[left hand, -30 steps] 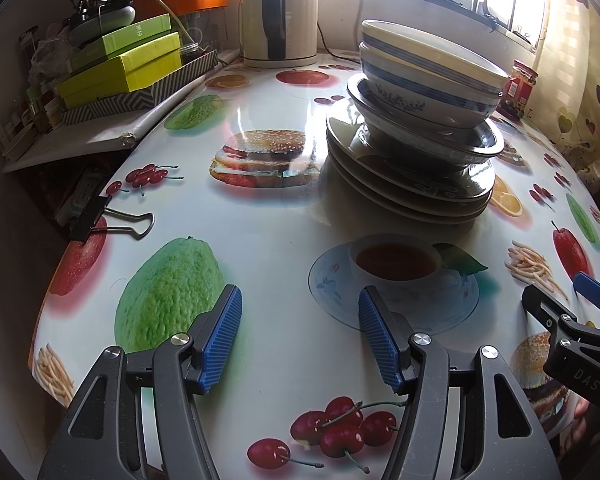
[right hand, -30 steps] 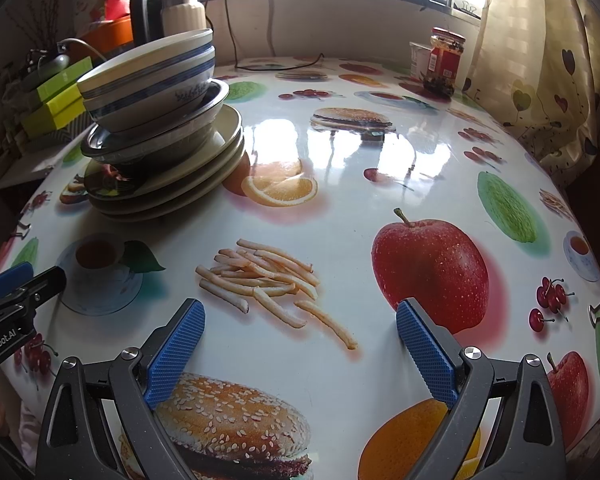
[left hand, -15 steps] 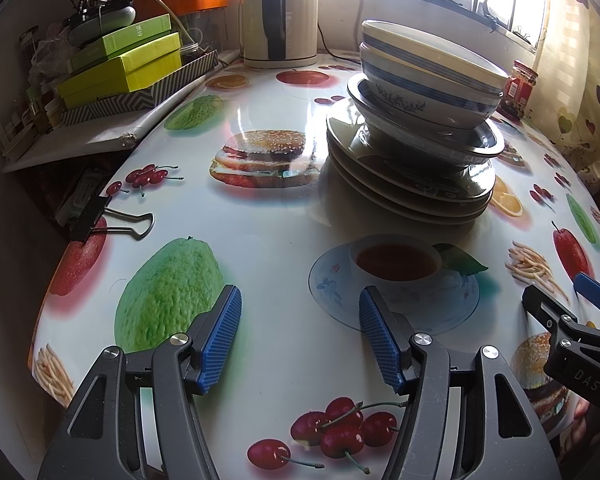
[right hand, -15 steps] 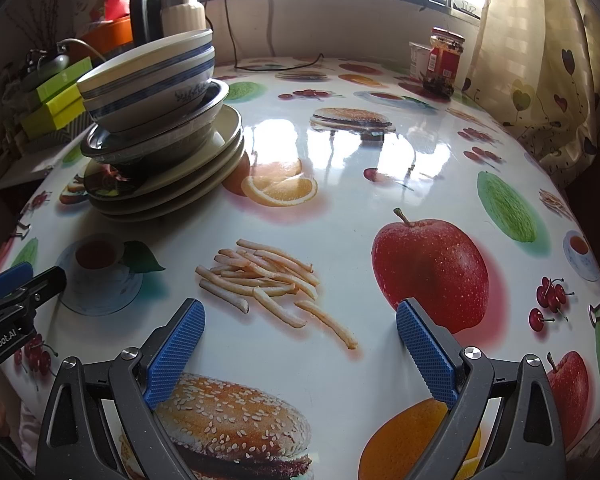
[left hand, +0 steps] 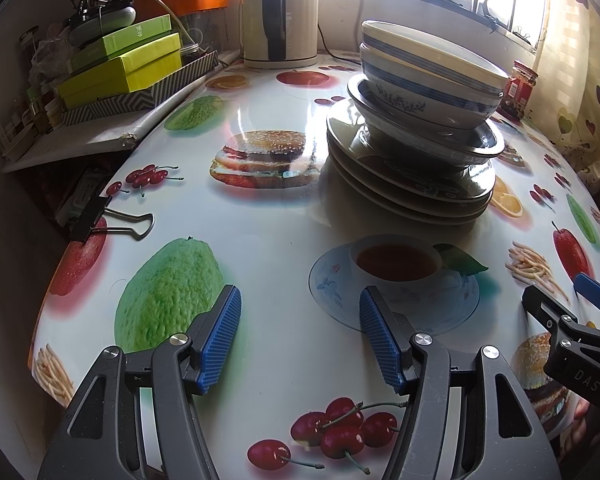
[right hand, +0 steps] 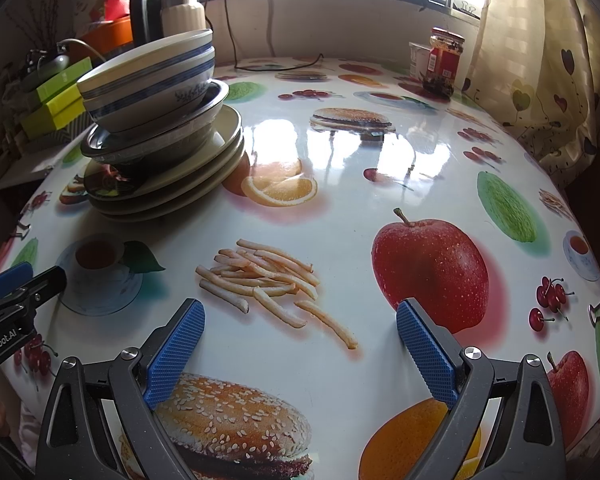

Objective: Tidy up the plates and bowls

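Observation:
One stack of dishes stands on the round table. Two white bowls with blue bands [left hand: 428, 76] [right hand: 148, 76] sit nested on top. Under them is a metal bowl [left hand: 440, 142] [right hand: 156, 144]. Several cream plates [left hand: 412, 192] [right hand: 172, 188] form the base. My left gripper [left hand: 300, 336] is open and empty, low over the table's near edge, well short of the stack. My right gripper [right hand: 300, 348] is open and empty, to the right of the stack. Each gripper shows at the edge of the other's view.
The table has a glossy cloth printed with food pictures [right hand: 428, 268]. A kettle [left hand: 278, 12] and green boxes [left hand: 120, 68] stand at the back left. A red-labelled jar [right hand: 442, 60] stands at the back by the curtain. A black binder clip [left hand: 100, 218] grips the table's left edge.

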The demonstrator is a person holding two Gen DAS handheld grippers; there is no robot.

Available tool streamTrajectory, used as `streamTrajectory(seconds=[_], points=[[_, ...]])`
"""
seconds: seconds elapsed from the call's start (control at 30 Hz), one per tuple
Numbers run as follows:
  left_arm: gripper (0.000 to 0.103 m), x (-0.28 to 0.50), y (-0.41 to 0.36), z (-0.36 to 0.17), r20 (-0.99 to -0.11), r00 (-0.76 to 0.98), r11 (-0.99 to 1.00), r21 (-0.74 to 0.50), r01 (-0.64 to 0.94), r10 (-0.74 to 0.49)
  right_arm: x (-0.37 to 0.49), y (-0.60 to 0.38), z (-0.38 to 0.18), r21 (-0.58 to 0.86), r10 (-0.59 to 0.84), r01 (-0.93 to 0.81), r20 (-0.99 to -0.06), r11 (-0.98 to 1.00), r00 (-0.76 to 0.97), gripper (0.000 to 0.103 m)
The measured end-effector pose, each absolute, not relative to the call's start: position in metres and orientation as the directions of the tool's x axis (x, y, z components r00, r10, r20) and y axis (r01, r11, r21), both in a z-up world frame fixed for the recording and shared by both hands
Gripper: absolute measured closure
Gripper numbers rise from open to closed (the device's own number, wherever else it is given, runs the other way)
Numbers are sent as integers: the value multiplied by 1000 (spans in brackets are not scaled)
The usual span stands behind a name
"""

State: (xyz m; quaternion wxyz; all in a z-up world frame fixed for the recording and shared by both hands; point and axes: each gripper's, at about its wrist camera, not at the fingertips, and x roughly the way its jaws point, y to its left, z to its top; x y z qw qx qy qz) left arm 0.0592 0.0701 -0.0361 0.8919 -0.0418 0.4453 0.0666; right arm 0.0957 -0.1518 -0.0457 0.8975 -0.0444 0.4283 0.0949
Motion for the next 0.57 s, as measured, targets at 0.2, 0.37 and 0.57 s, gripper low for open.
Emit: streamTrajectory(seconds=[0.2, 0.37, 0.57], points=[[40, 59, 70, -36, -800, 595, 988, -15, -156, 82, 96, -152, -46, 1, 132, -208, -777, 978, 615, 6], [38, 59, 70, -36, -799, 595, 988, -15, -157, 82, 96, -151, -46, 2, 132, -208, -777, 978, 616, 5], [38, 60, 70, -36, -799, 595, 988, -15, -156, 82, 96, -151, -46, 2, 132, -208, -777, 978, 616, 5]])
